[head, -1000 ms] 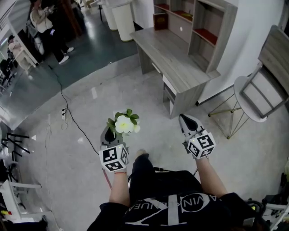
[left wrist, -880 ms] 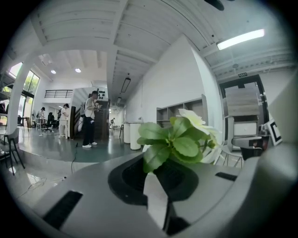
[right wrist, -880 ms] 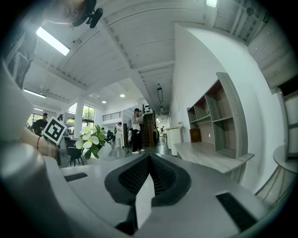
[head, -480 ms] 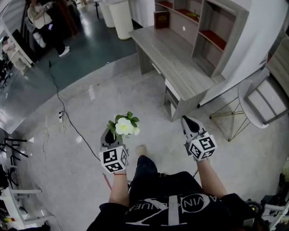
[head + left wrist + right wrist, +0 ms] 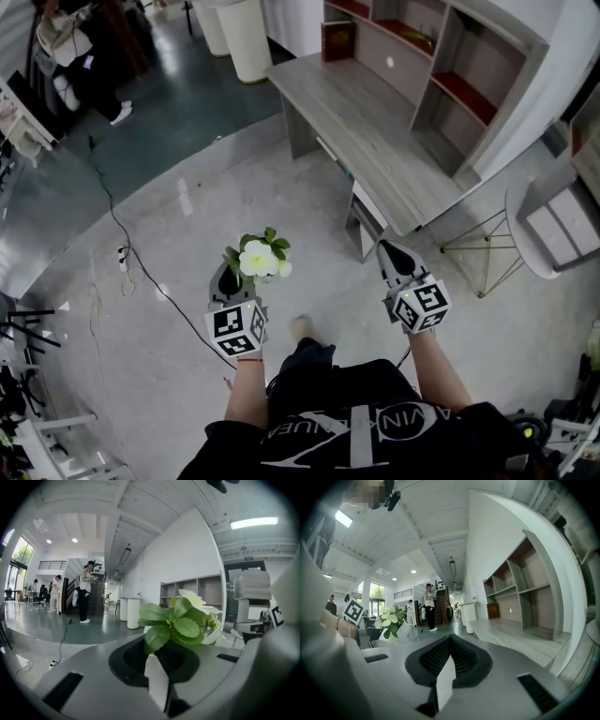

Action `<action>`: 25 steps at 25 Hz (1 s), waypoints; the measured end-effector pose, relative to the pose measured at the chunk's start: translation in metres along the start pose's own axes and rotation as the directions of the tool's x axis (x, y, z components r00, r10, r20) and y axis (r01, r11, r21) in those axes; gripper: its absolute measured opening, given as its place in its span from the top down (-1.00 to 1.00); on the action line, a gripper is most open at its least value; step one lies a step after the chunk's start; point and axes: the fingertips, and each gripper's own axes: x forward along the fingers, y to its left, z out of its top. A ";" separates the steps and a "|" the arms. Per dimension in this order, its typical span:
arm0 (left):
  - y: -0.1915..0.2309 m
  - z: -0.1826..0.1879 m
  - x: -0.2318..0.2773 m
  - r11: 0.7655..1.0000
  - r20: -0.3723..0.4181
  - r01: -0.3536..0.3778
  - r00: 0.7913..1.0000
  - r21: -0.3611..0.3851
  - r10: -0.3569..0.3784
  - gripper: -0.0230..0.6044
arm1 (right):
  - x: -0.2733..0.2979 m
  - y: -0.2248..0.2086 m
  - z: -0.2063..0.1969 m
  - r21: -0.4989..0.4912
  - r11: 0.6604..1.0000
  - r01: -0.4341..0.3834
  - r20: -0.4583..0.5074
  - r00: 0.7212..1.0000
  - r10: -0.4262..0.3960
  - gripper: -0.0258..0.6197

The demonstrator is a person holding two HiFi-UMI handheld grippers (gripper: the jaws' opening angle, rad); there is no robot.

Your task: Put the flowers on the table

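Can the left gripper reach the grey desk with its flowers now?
Probably not yet: the left gripper, holding white flowers, is short of the long grey wooden desk; only floor lies between.

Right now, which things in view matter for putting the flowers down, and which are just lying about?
Job:
- flowers, clamped in the left tool
- grey table ahead
- right tool, shut, empty

Lying about:
- shelf unit on the table
- floor cable
- white cylinders
- wire-legged side table
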 end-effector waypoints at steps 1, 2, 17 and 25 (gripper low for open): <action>0.005 0.002 0.009 1.000 -0.001 0.006 1.000 0.000 -0.006 0.80 | 0.008 -0.001 0.000 0.004 1.000 0.006 -0.004 1.000 -0.006 0.89; 0.010 0.004 0.017 1.000 -0.003 0.011 1.000 0.000 -0.011 0.80 | 0.015 -0.002 0.000 0.007 1.000 0.013 -0.006 1.000 -0.013 0.89; 0.084 0.018 0.120 0.996 -0.019 0.084 0.996 0.020 -0.084 0.80 | 0.121 -0.006 -0.002 0.039 0.994 0.104 -0.006 0.995 -0.103 0.89; 0.103 0.016 0.144 0.996 -0.029 0.087 0.996 0.002 -0.087 0.80 | 0.152 -0.004 0.002 0.030 0.995 0.098 -0.011 0.995 -0.098 0.89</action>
